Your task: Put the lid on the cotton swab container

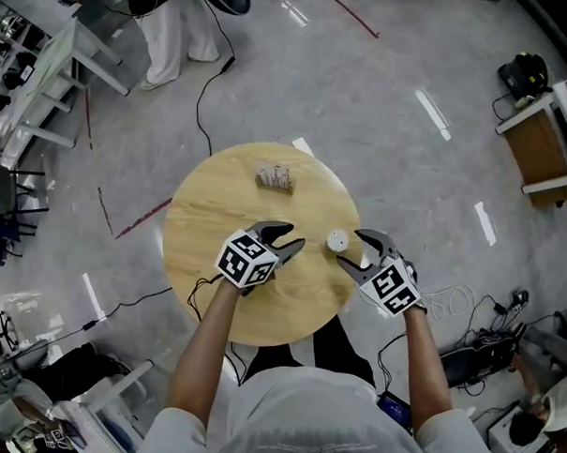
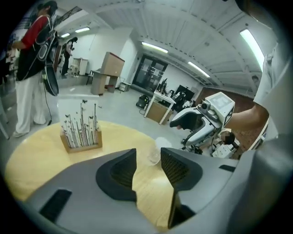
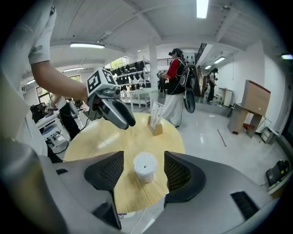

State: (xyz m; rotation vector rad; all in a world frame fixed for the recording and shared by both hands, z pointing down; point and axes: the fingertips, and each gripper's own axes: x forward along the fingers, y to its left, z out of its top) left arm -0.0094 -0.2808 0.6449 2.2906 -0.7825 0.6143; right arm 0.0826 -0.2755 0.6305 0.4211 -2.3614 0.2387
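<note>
A small round cotton swab container [image 1: 336, 240] stands upright near the right edge of the round wooden table [image 1: 218, 218]. Its top is white and dotted [image 3: 145, 165]; I cannot tell whether a clear lid covers it. My right gripper [image 1: 349, 248] is open around it, both pads apart from its sides in the right gripper view [image 3: 144, 157]. My left gripper [image 1: 292, 235] is open and empty, just left of the container, which shows beyond its jaws [image 2: 157, 148]. In the left gripper view the left gripper [image 2: 147, 157] faces the right gripper [image 2: 192, 125].
A patterned box in a wooden holder [image 1: 274, 177] stands at the table's far side [image 2: 81, 130]. A person in white trousers [image 1: 180, 29] stands beyond the table. Cables [image 1: 210, 86] run over the floor, and desks [image 1: 550, 139] line the room's sides.
</note>
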